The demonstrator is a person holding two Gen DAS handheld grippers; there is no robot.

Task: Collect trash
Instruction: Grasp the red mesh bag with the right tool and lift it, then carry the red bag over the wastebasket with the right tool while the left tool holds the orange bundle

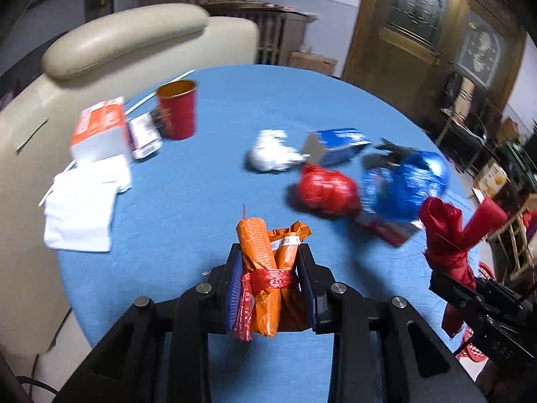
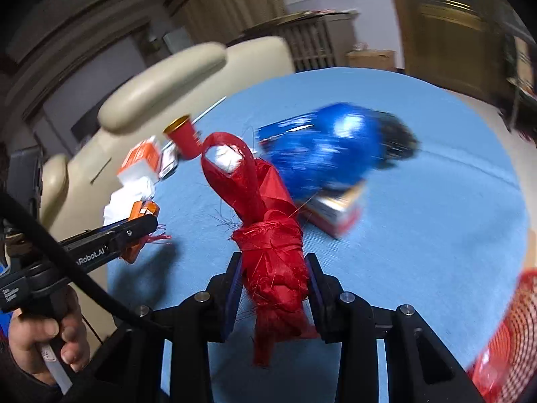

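Note:
My left gripper (image 1: 268, 268) is shut on an orange wrapper bundle (image 1: 265, 262) tied with a red band, held above the blue table (image 1: 201, 184). My right gripper (image 2: 273, 278) is shut on a knotted red plastic bag (image 2: 268, 235), whose loop sticks up. That red bag (image 1: 449, 235) and the right gripper show at the right edge of the left wrist view. On the table lie a crumpled blue foil bag (image 1: 402, 184), a red crumpled wrapper (image 1: 325, 188), a white paper wad (image 1: 272, 151), a blue carton (image 1: 339, 144) and a red cup (image 1: 178, 110).
An orange-and-white box (image 1: 100, 131), a small packet (image 1: 144, 134) and white napkins (image 1: 84, 211) sit at the table's left, by a cream chair (image 1: 127, 33). A red mesh basket (image 2: 510, 336) shows at the lower right. A hand (image 2: 43, 336) holds the left gripper's handle.

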